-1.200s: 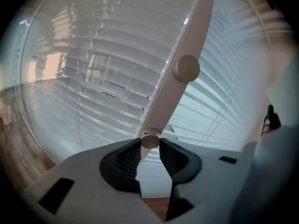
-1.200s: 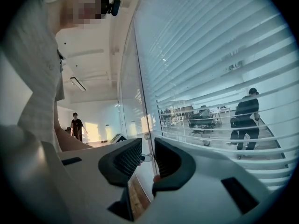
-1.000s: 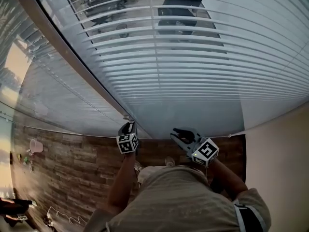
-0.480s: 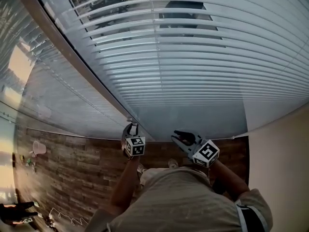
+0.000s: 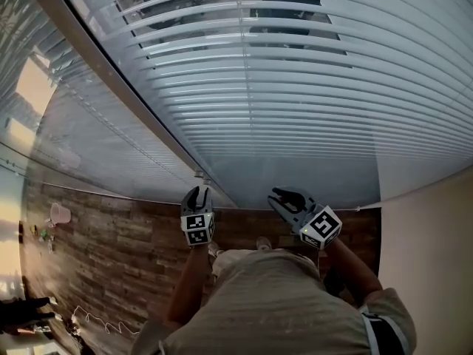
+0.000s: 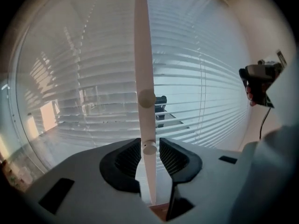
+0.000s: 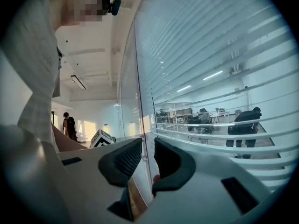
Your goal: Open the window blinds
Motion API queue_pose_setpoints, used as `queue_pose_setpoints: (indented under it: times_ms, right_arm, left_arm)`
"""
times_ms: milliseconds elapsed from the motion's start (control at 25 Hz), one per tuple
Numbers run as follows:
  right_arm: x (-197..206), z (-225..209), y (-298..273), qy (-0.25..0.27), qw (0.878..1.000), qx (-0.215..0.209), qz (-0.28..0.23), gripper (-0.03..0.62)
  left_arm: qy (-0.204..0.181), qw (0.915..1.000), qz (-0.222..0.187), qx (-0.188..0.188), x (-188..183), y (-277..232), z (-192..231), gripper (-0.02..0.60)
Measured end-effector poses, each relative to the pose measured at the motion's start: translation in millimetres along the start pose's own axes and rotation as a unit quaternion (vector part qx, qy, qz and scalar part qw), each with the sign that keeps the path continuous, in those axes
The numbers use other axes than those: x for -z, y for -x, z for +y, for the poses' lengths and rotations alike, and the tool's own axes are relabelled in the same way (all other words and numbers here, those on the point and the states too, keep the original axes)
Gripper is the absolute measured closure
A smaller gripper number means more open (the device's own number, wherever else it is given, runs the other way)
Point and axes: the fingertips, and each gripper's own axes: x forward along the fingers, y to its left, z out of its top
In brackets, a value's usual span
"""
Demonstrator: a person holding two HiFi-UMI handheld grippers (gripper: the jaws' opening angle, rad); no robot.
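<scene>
White slatted blinds (image 5: 295, 87) cover the window in front of me, with their slats part tilted, so desks and seated people show through. A white tilt wand (image 6: 142, 55) hangs upright before the blinds (image 6: 210, 92). My left gripper (image 6: 150, 148) is shut on the wand near its lower end. In the head view the left gripper (image 5: 196, 192) is at the window post. My right gripper (image 5: 282, 195) hovers to its right, level and close to the blinds (image 7: 224, 78). The right gripper (image 7: 148, 155) has its jaws a narrow gap apart and grips nothing. It also shows in the left gripper view (image 6: 257, 76).
A thin pull cord (image 6: 201, 92) hangs in front of the slats, left of the right gripper. A second blinded window (image 5: 89, 146) runs off to the left past the frame post (image 5: 111, 87). A beige wall (image 5: 429, 235) closes the right. Below is wood-pattern floor (image 5: 111, 257) with a pink cup (image 5: 58, 213).
Both grippers have risen a little in front of the blinds, the left one more, and its marker cube has turned slightly. The slats' tilt looks the same.
</scene>
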Motion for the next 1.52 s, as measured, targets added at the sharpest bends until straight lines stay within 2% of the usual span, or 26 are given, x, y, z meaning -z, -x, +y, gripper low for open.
queue_pose_setpoints:
  times_ms: [200, 360, 440, 760, 920, 1080, 1240, 1360, 1520]
  right_arm:
    - [10.5, -4.9, 6.5, 0.009, 1.0, -0.002, -0.009, 0.508]
    - [1.6, -14.9, 0.2, 0.023, 1.0, 0.0, -0.015, 0.508]
    - [4.9, -19.5, -3.0, 0.021, 1.0, 0.003, -0.014, 0.508]
    - [17.1, -26.6, -6.6, 0.012, 1.0, 0.001, 0.003, 0.508]
    - [28.8, -24.2, -3.9, 0.012, 1.0, 0.003, 0.008, 0.508]
    - [33.7, -27.9, -4.5, 0.013, 1.0, 0.0, 0.021, 0.508]
    - [47.0, -29.7, -13.7, -0.005, 0.999, -0.003, 0.041, 0.508]
    - [37.4, -23.9, -18.4, 0.002, 0.999, -0.002, 0.044, 0.508]
    - [26.0, -22.7, -27.3, -0.01, 0.999, 0.01, 0.049, 0.51]
  left_arm:
    - [0.021, 0.9996, -0.016, -0.009, 0.8, 18.2, 0.9, 0.448]
    - [0.024, 0.9986, -0.04, -0.024, -24.2, 30.1, 14.5, 0.448]
    - [0.026, 0.9982, -0.047, -0.027, -25.5, 35.0, 18.6, 0.448]
    - [0.036, 0.998, -0.049, -0.019, -27.6, 38.9, 8.8, 0.448]
    - [0.03, 0.9984, -0.047, -0.013, -23.0, 39.4, 2.6, 0.448]
    - [0.022, 0.9983, -0.053, -0.008, -33.5, 41.1, 0.0, 0.448]
    - [0.023, 0.9982, -0.056, -0.005, -34.7, 36.5, 5.5, 0.446]
    - [0.019, 0.9979, -0.062, 0.005, -49.6, 39.8, 4.8, 0.446]
    - [-0.011, 0.9974, -0.069, 0.019, -70.2, 34.8, 5.5, 0.432]
